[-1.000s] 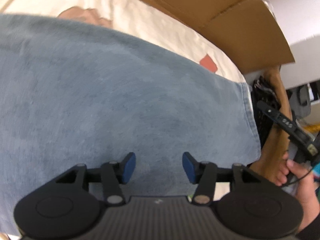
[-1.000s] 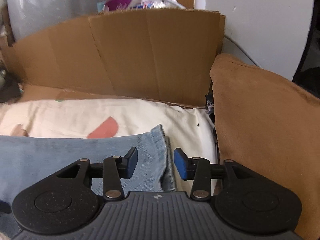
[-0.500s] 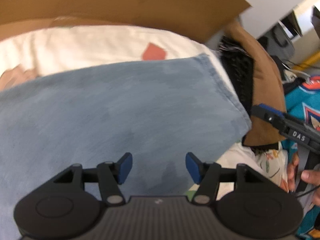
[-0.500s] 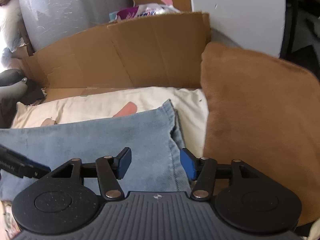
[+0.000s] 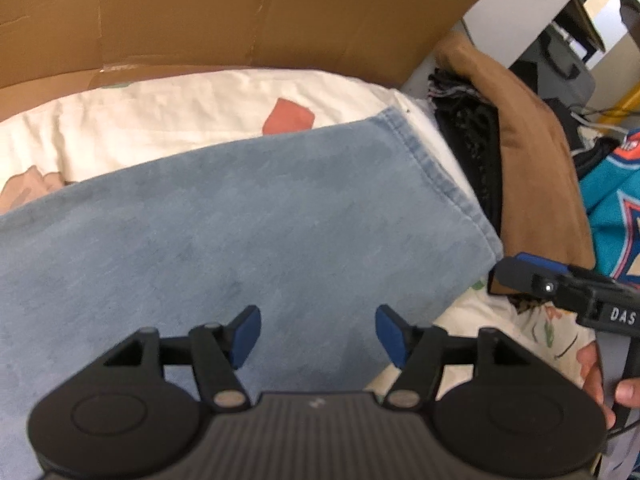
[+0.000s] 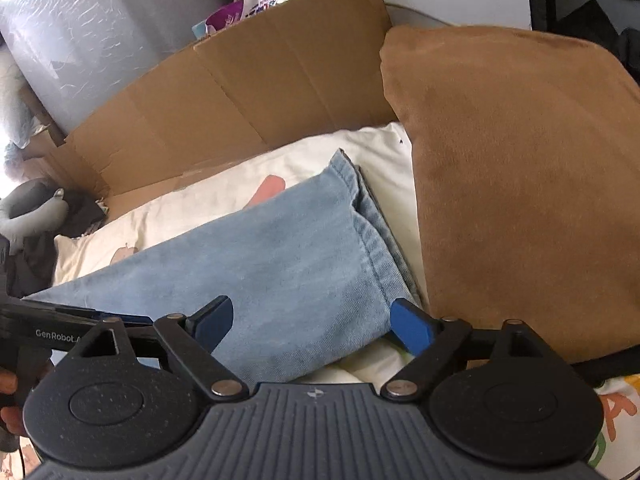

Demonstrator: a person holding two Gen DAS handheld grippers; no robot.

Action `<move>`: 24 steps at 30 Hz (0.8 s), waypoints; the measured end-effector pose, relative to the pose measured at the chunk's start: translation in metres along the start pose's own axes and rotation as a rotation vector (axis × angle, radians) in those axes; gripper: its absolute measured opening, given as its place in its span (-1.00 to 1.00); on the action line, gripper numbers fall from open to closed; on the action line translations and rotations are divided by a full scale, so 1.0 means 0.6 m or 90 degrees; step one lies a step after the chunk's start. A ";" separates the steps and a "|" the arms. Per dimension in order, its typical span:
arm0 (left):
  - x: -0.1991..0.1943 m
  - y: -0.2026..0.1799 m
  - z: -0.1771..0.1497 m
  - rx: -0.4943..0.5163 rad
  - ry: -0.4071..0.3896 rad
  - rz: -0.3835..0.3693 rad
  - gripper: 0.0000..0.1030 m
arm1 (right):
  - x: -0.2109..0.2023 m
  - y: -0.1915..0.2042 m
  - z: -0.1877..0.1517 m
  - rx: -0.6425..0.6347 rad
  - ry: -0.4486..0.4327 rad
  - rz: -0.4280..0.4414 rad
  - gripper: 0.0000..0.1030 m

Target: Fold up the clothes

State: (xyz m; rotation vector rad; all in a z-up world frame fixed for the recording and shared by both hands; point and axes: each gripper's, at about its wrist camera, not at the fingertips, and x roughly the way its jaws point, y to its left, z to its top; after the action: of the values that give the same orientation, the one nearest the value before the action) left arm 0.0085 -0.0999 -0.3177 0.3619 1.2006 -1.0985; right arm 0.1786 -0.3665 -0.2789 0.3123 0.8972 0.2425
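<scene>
Light-blue jeans spread flat over the cream sheet, hem end nearest the brown cushion, cardboard beyond the jeans. Probably heavy, floppy denim with good friction; the stitched hem and side seam look stiffest, so best pinched there, at the corner beside the cushion. Left gripper above the jeans, tongs fairly wide and opening, nothing between. Right gripper over the hem corner, tongs wide, opening, not pressing cloth. Against 1 second ago: both tongs wider, and the right gripper's view now takes in far more of the jeans.
</scene>
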 end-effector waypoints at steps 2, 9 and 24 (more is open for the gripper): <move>-0.007 -0.005 -0.003 0.021 -0.008 0.006 0.33 | -0.001 -0.006 -0.007 0.013 -0.004 0.007 0.75; -0.020 0.002 0.002 -0.024 -0.023 -0.013 0.43 | 0.013 -0.006 -0.029 0.038 0.028 0.010 0.73; 0.008 -0.021 -0.020 0.061 0.001 -0.040 0.33 | 0.073 -0.057 -0.027 0.176 0.068 0.039 0.15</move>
State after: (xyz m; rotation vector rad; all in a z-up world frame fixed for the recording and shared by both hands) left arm -0.0088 -0.0991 -0.3228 0.4015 1.1700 -1.2132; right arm 0.1946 -0.3813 -0.3326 0.5879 1.0288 0.1931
